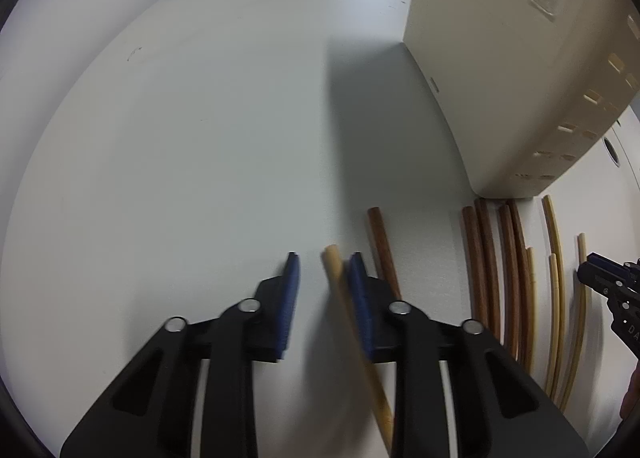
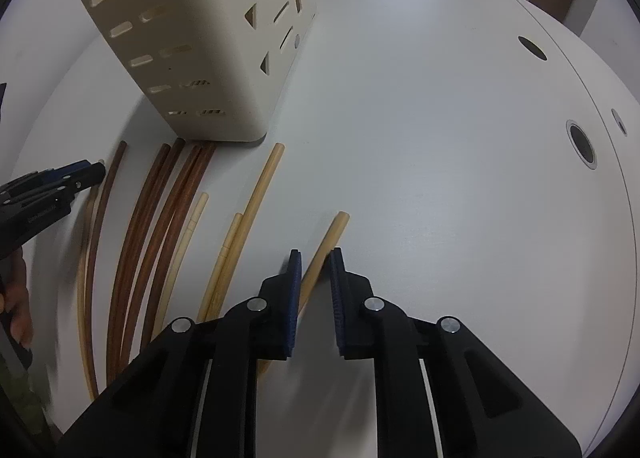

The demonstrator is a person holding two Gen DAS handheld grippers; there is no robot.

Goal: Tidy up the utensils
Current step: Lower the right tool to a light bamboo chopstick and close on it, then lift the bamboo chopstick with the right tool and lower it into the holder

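- The left gripper (image 1: 323, 262) stands over the leftmost pale chopstick (image 1: 340, 286). The stick lies against the right pad only and the left pad stands clear, so the fingers are apart. If they finish closing off-centre, the stick could roll or tip out.
- The holder (image 1: 500, 70) stands far right of it, with the other chopsticks lying at its foot.
- The right gripper (image 2: 316, 254) straddles the rightmost pale chopstick (image 2: 332, 234), its fingers narrowly apart and not visibly clamping. A shallow pinch near the tip could let the stick swing.
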